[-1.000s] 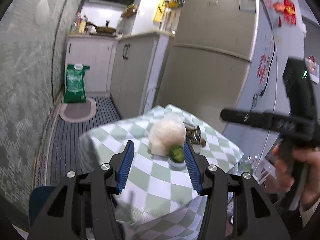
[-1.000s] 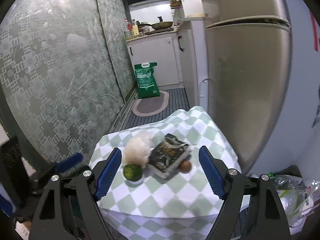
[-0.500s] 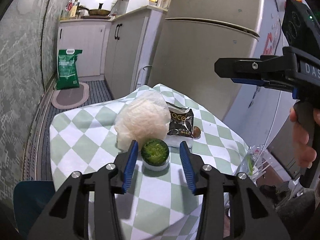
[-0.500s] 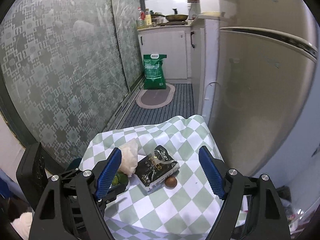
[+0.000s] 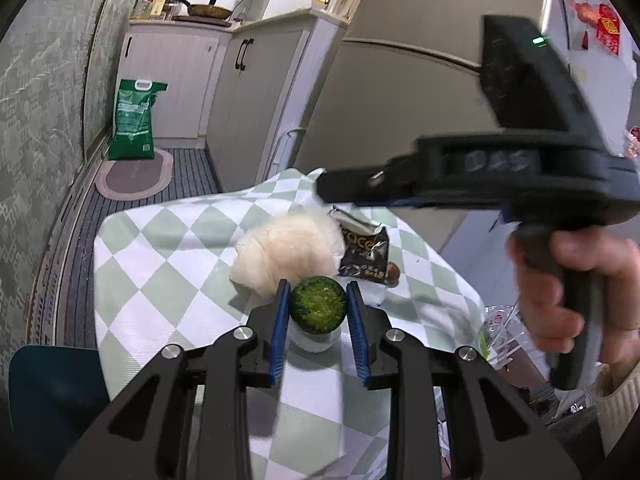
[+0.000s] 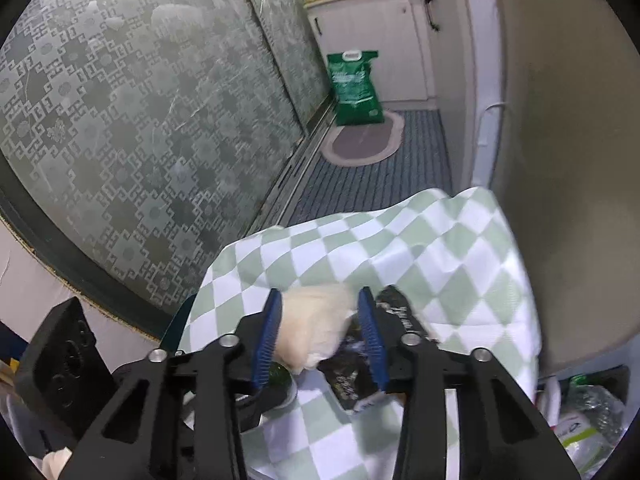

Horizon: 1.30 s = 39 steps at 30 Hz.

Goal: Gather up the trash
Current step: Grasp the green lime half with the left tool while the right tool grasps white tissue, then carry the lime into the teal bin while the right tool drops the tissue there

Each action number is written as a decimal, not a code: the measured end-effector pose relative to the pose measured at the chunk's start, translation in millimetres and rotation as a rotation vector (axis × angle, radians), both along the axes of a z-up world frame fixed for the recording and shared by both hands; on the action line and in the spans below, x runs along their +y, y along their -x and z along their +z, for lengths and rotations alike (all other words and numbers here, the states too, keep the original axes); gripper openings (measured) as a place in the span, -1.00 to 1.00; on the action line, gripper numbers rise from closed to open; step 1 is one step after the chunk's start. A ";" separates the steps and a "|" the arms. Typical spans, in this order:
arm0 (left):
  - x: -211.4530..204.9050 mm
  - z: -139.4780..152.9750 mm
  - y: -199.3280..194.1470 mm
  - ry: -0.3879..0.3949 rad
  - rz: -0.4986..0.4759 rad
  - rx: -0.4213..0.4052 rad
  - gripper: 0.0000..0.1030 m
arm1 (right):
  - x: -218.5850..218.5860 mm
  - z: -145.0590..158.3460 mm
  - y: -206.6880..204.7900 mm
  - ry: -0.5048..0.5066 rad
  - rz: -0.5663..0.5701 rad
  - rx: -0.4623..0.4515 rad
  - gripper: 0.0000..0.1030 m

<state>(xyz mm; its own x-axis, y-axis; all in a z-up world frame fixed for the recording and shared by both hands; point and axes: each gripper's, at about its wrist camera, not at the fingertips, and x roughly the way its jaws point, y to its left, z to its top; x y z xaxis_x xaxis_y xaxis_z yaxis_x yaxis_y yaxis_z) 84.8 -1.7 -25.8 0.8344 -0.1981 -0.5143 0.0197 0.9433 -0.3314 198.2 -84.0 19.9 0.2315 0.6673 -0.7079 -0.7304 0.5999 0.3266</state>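
A small white cup with a green top (image 5: 318,310) stands on the green-and-white checked tablecloth (image 5: 168,248). My left gripper (image 5: 318,286) has the cup between its blue pads; the jaws are closing, with a sliver of gap on each side. Behind the cup lie a crumpled white plastic bag (image 5: 288,248), a black snack wrapper (image 5: 366,254) and a small brown round thing (image 5: 394,270). My right gripper (image 6: 320,293) reaches down over the white bag (image 6: 312,328), and its jaws are closing on either side of it. The wrapper (image 6: 352,380) lies just right of the bag.
A fridge (image 5: 400,100) stands close behind the table, and a patterned glass door (image 6: 140,120) runs along its left. Down the aisle are a green sack (image 5: 134,120) and an oval mat (image 5: 134,174). A clear bag of rubbish (image 6: 588,420) sits on the floor to the right.
My left gripper came forward and down until the cup stood between its pads, then narrowed. My right gripper swung left and tipped down over the white bag, and its wide jaws narrowed.
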 end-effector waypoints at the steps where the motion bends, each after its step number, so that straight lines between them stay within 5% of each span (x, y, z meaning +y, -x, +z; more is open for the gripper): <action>1: 1.0 2.0 2.1 0.003 -0.005 -0.008 -0.42 | 3.3 -2.1 0.0 -0.002 0.006 0.011 -0.30; 9: 14.9 17.7 25.7 0.026 -0.003 -0.074 -0.42 | 15.9 -12.1 -4.4 0.055 -0.040 0.008 -0.30; 13: 28.8 27.5 41.3 0.045 0.012 -0.111 -0.42 | 25.0 -14.1 -0.9 0.085 -0.037 -0.018 0.08; 18: 49.4 35.1 60.4 0.053 0.047 -0.129 -0.42 | 40.6 -15.1 12.1 0.171 -0.001 -0.111 0.10; 20: 57.8 37.2 64.9 0.054 0.064 -0.132 -0.42 | 47.4 -17.2 19.0 0.224 0.014 -0.157 -0.06; 22: 66.8 39.2 73.5 0.057 0.081 -0.139 -0.42 | 52.9 -19.6 22.1 0.256 0.028 -0.174 -0.49; 25: 76.8 42.2 83.9 0.055 0.100 -0.148 -0.42 | 56.2 -20.2 25.2 0.274 0.039 -0.182 -0.86; 33: 105.7 45.1 106.7 0.044 0.170 -0.157 -0.42 | 55.8 -1.8 30.1 0.224 0.027 -0.187 -0.93; 39: 129.1 33.4 117.3 0.015 0.257 -0.090 -0.42 | 56.7 22.6 35.5 0.133 0.016 -0.189 -0.93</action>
